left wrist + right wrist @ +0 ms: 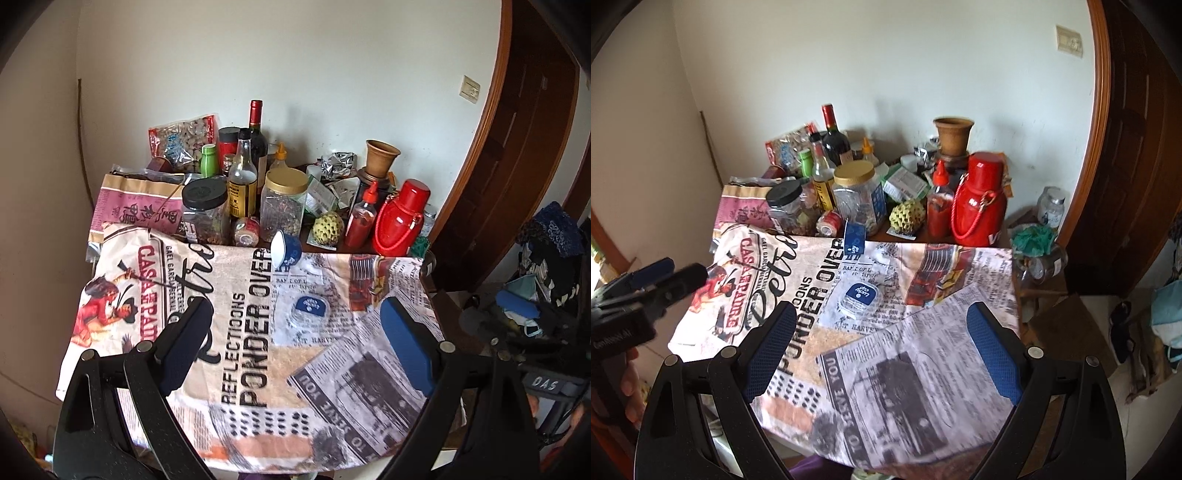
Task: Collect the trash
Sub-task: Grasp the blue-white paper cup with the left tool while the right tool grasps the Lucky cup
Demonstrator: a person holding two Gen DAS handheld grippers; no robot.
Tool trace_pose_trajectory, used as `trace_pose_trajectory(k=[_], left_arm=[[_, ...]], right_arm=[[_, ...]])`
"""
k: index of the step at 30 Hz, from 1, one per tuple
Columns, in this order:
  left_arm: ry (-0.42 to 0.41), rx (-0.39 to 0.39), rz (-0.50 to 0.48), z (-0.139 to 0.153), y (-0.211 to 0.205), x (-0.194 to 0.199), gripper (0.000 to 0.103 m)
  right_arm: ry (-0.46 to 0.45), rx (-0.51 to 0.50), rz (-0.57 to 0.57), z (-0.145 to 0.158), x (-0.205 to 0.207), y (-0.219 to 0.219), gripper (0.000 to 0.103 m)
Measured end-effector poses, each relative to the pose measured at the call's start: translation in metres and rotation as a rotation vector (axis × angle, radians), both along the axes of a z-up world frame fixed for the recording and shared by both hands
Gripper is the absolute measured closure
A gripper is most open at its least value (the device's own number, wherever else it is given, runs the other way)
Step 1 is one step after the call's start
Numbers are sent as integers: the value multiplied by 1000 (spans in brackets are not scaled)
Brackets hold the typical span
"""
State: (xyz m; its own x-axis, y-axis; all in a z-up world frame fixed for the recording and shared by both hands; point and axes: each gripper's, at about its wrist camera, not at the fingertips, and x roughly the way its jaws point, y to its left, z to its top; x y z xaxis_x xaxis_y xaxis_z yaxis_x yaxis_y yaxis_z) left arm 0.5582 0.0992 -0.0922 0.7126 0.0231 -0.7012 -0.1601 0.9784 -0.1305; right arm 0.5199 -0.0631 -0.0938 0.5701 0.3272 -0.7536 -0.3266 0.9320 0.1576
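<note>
Two small blue-topped plastic pieces look like the trash to be gathered, and neither has been picked up yet: a clear dip tub with a blue lid lies flat near the middle of the printed cloth, and a second blue-and-white tub sits tipped on its side at about twelve o'clock from the first, at the cloth's far edge. Judging by this, the task is at its very start, with both pieces still to be lifted and no bin or bag visible to take them. Beyond the tipped tub, from eleven to one o'clock, stands a crowd of jars and bottles, among them a gold-lidded jar and a red flask against the wall; whether the crumpled foil behind them also counts as trash I cannot tell. Left gripper hangs above the cloth with its jaws spread wide, holding and touching nothing, the flat tub just ahead of the gap. Right gripper is likewise wide apart and empty, the same tub at twelve o'clock from it, while the left one shows at its nine o'clock
</note>
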Motion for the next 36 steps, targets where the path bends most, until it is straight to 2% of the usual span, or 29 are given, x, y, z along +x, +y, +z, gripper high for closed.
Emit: trace_pose_trajectory(k=[5,10,13,17,24,25,26,28,30,32,36], left_arm=[[50,16,-45,-19,39,54,10],[131,24,-82,-52,72,99,10],[181,43,-95,-73,87,121,10],[235,16,-103,-99,103,142,10],[300,-85,-119,-134,120,170,11],[304,-100,-123,-138,121,173,12],[306,-116,-127,-141,121,177,13],[314,-144,-141,-147,119,184,24],[322,-175,-161,-153,115,191,28],[323,-197,-184,-157,109,199,33],[316,-179,-248,-163,91,214,48]], right_arm=[[121,-24,-43,-43,43,35,11],[288,-57,-86,-108,88,67,11],[381,-49,-109,-143,105,80,11],[460,-66,-135,-178,118,96,11],[482,-145,-196,-209,125,107,11],[487,-161,-199,-212,125,109,9],[466,-184,-200,-211,123,112,11],[425,-234,-181,-211,119,119,12],[400,-260,-165,-211,115,123,20],[366,-255,-150,-207,109,122,27],[368,-231,-137,-201,102,113,29]])
